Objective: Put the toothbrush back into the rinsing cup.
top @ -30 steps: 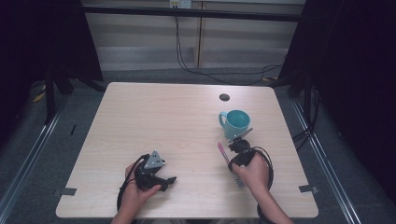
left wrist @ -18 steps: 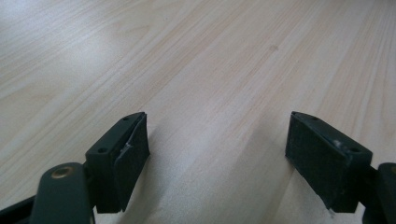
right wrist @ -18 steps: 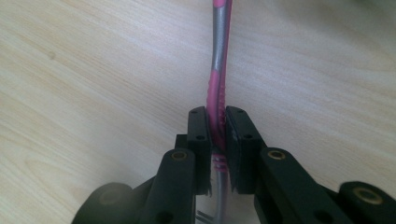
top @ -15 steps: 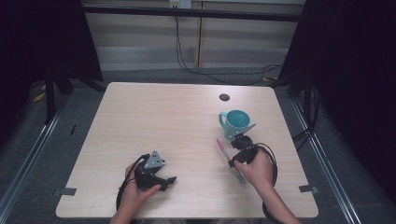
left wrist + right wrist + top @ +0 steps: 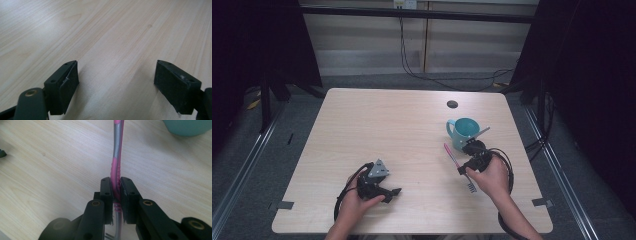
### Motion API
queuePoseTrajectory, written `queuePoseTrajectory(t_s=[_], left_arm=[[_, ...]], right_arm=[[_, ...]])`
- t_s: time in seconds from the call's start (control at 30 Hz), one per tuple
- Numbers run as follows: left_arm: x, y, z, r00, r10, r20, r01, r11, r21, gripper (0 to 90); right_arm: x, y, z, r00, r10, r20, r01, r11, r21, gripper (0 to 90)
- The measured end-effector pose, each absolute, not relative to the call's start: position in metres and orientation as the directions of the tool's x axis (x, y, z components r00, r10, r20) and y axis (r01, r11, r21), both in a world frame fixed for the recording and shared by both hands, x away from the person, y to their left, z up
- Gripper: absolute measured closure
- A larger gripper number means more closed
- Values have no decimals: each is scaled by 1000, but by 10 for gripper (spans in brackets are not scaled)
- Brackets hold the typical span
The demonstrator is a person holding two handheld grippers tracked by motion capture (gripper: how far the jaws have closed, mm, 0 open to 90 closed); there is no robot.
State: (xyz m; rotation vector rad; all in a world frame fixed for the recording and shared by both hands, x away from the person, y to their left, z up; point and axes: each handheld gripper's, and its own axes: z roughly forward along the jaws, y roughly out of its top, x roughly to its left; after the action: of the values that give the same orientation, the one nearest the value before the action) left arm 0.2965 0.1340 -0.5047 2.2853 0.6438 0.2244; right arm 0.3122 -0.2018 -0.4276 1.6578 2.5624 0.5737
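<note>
Lab recording bay, bare wooden table, black curtains, floor rails

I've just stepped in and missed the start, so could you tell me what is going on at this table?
A person works two hand-held grippers at a wooden table. The right gripper is shut on a pink and grey toothbrush, beside a teal mug. The left gripper sits with its jaws open over bare wood, holding nothing.

In my right tongs view the toothbrush is cut by the top edge, and the cup also.
</note>
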Motion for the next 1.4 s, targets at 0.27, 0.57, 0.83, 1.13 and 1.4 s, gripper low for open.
queuePoseTrajectory(t_s=[0.27,0.57,0.83,1.13,1.4], left_arm=[[303,135,-496,846,532,-13,392,-606,692,182],[310,117,-470,875,480,57,304,-637,709,176],[315,110,-460,884,458,93,268,-660,701,183],[318,101,-456,895,416,161,218,-723,655,214],[319,90,-453,900,384,207,181,-761,624,233]], right_arm=[[312,-200,-421,-447,878,170,865,376,331,815],[313,-193,-416,-474,862,177,850,397,345,815],[313,-189,-412,-493,850,185,840,410,355,815],[313,-182,-409,-519,835,184,828,439,348,816],[312,-178,-408,-536,823,188,821,456,344,815]])
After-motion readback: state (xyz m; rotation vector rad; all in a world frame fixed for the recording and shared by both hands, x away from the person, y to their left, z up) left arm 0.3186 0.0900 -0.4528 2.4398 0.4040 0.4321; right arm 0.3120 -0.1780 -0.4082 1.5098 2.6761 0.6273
